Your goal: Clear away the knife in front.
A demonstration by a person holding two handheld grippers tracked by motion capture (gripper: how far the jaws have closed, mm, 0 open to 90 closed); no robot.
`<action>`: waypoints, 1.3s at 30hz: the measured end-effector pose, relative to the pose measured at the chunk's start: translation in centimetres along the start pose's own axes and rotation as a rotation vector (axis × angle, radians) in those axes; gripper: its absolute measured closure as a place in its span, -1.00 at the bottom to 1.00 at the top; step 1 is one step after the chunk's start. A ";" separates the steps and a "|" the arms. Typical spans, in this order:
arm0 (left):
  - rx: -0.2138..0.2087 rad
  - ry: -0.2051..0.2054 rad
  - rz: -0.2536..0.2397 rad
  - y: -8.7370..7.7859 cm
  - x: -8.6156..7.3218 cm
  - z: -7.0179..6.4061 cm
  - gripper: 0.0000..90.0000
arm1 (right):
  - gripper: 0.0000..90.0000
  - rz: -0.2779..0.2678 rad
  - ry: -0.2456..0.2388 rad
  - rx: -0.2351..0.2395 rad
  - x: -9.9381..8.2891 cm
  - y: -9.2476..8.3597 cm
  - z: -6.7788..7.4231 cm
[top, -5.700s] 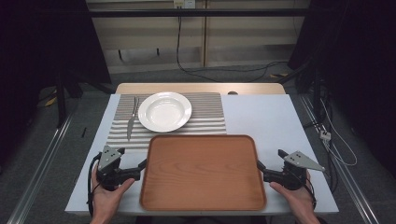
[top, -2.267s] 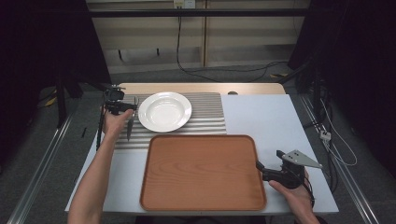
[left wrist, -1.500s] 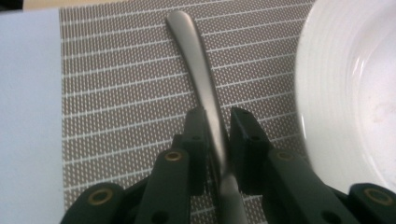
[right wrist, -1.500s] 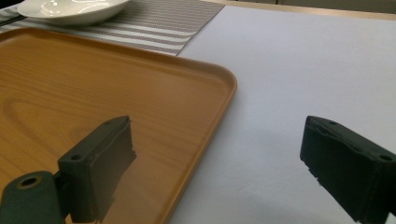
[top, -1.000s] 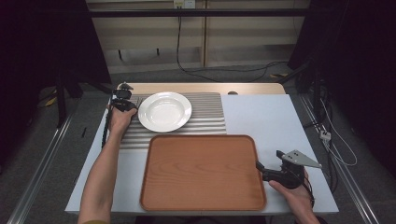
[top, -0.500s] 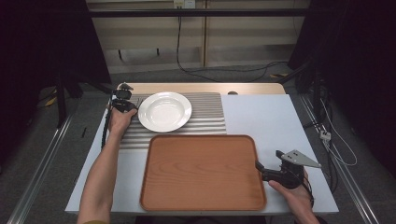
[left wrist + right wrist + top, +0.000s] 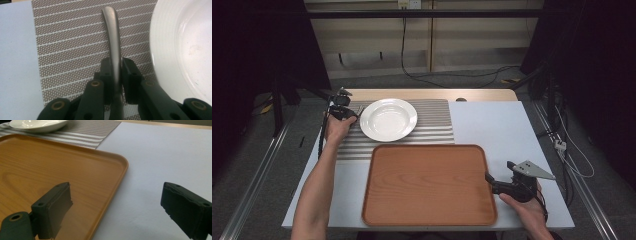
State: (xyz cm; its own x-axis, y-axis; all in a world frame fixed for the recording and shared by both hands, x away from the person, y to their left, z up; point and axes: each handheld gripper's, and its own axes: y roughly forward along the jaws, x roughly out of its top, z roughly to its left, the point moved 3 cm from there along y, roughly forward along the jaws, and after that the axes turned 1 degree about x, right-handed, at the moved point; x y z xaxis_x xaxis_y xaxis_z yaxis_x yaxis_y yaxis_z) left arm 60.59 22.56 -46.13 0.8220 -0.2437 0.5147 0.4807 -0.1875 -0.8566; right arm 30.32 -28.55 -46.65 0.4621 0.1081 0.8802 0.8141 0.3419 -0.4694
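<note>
Since the earliest frame, the left hand (image 7: 338, 129) is no longer sitting at the left edge of the wooden tray (image 7: 428, 184); it is now reaching far up to the striped placemat (image 7: 432, 131), while the right hand (image 7: 524, 207) is staying at the tray's right edge.

From largest to smallest: the white surface (image 7: 497, 125) is carrying the tray near the person, probably set there to receive the tableware. Beyond the tray the placemat is lying, and on it the white plate (image 7: 388, 119) is resting. Just beside the plate's left rim, the metal utensil (image 7: 113, 37) is lying on the placemat.

The left gripper (image 7: 116, 75) is clenching its fingers (image 7: 130, 72) on the middle of the utensil's handle, I think so that it can lift it flat and carry it to the tray. The right gripper (image 7: 120, 212) is waiting with its fingers released wide, one over the tray's edge and one over the bare surface, grasping nothing.

The high view is giving the whole layout, but there the utensil is too small to read. The left gripper view is showing the grip clearly, pads pressing both sides of the handle. The right gripper view is showing the empty gap between its fingers.
</note>
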 end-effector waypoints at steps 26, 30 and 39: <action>-0.002 -0.013 0.024 0.8 -0.5 0.2 0.78 | -0.79 0.002 0.000 0.006 0.0 0.0 0.1; 0.003 0.001 0.027 0.6 -0.6 0.1 0.78 | -0.79 0.002 0.003 0.003 0.0 0.0 -0.1; -0.005 -0.006 0.026 -0.4 -1.3 0.7 0.78 | -0.79 0.004 0.001 0.001 0.0 0.0 0.1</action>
State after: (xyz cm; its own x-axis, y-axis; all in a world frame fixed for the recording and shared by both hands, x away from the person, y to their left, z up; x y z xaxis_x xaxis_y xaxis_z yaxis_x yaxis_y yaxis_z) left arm 59.55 23.63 -46.45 0.8358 -0.2432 0.4923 0.4581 -0.1857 -0.8693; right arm 30.32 -28.49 -46.67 0.4660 0.1088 0.8781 0.8116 0.3426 -0.4731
